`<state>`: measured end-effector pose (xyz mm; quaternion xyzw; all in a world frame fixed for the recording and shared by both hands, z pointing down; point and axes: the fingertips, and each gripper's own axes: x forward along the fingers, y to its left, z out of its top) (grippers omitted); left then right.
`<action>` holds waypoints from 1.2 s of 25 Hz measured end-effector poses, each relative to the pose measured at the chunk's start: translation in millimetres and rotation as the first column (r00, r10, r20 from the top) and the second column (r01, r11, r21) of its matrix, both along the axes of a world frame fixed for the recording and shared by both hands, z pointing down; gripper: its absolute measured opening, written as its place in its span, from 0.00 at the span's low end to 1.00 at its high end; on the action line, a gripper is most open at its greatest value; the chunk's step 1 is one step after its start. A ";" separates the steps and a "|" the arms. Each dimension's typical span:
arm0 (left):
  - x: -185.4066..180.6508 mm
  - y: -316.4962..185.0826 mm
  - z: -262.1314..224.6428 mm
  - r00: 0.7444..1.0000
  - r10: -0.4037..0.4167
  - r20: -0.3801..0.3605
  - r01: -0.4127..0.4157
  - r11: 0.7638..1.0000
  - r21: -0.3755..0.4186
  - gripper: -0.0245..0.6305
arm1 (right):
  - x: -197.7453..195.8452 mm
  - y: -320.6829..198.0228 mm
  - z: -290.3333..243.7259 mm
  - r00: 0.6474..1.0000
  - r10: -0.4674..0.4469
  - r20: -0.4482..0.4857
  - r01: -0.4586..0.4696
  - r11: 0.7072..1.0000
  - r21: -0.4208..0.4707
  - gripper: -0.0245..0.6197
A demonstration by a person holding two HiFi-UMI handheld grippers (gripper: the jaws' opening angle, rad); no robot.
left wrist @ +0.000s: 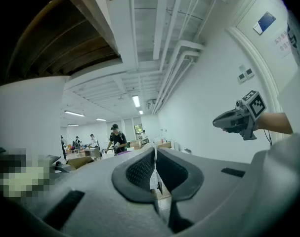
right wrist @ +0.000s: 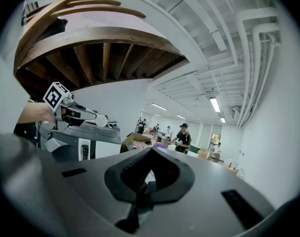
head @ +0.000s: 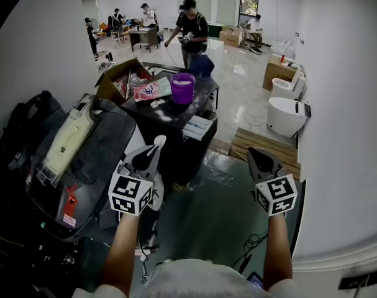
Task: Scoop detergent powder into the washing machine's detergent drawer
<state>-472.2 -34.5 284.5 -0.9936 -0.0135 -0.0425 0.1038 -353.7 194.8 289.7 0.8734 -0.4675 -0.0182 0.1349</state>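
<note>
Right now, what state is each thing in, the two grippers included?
Left gripper: shut on the scoop.
Right gripper: shut, empty.
Purple tub: open, white powder inside.
Detergent drawer: pulled out.
Cardboard box: flaps open.

At upper centre, the bucket [head: 182, 89] stands on the surface [head: 166, 118]. The cardboard box [head: 115, 79] lies to its left, and the drawer [head: 197, 127] is below and to its right.
</note>
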 end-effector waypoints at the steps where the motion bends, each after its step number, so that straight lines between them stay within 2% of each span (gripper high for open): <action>1: 1.8 2.1 -0.9 1.000 -0.002 -0.001 0.002 1.000 0.001 0.06 | 2.1 2.7 -0.4 1.000 -0.001 -0.003 0.001 1.000 0.001 0.05; 8: 9.8 23.3 1.9 1.000 -0.020 0.002 0.020 1.000 0.006 0.06 | 14.8 31.6 -3.1 1.000 -0.007 0.025 0.005 0.997 0.074 0.05; 13: 13.8 39.5 16.8 0.999 -0.030 0.021 0.031 0.999 -0.014 0.06 | 21.0 51.1 7.2 0.999 -0.010 0.040 0.007 0.998 0.066 0.05; 18: 24.6 45.0 30.4 0.999 -0.033 0.038 0.034 0.999 -0.032 0.06 | 28.7 59.6 20.5 0.995 -0.032 0.092 0.024 0.996 0.089 0.05; 24: 54.0 35.2 41.4 0.999 -0.037 0.040 0.038 0.999 -0.038 0.06 | 57.1 47.2 31.2 0.995 -0.036 0.094 0.030 0.997 0.065 0.05; 30: 107.8 2.1 48.7 0.998 -0.068 0.012 0.068 0.997 -0.035 0.06 | 107.6 14.0 37.9 0.995 -0.068 0.077 0.066 0.997 0.027 0.05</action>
